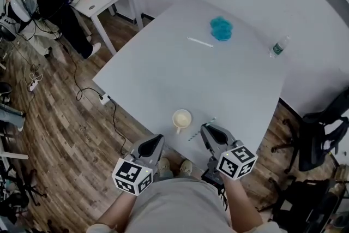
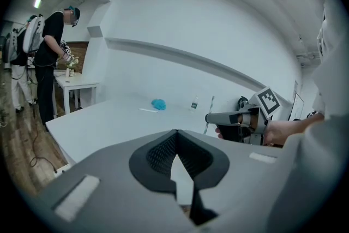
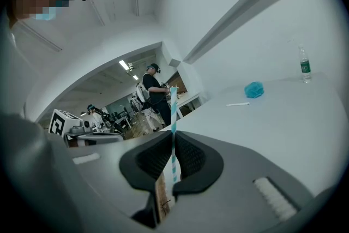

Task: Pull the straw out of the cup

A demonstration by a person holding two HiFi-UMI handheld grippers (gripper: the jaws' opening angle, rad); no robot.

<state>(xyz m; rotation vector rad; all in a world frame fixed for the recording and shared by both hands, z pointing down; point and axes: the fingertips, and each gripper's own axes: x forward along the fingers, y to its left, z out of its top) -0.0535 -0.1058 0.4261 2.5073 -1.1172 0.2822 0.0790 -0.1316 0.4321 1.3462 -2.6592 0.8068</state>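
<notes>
**Q:** Where does the straw lie from your jaws?

**A:** The straw (image 3: 173,112) sits between the jaws of your right gripper (image 3: 173,142). In the right gripper view its long axis stands nearly upright, crossing the pads. In the head view it runs on a slant just right of the cup (image 1: 181,119), with one end toward you and the other toward the far side of the table (image 1: 229,90).

**Q:** Is any part of it in the cup?

**A:** None shows inside the rim, so judge the straw clear of the cup. The cup stands upright near the table's near edge, apart from both grippers.

**Q:** What is the jaw state?

**A:** The right jaws are drawn narrow and pinch the straw, with length showing on both sides of the pads. The jaws of your left gripper (image 2: 175,142) meet at the tips with nothing between them, and they touch nothing. In the head view the left gripper (image 1: 160,138) hangs left of the cup, just off the table edge.

**Q:** Which gripper serves the coming move?

**A:** The right one, which already has the straw. Judged from here, the pull looks complete. When you lower the straw, keep its near end away from the rim.
</notes>
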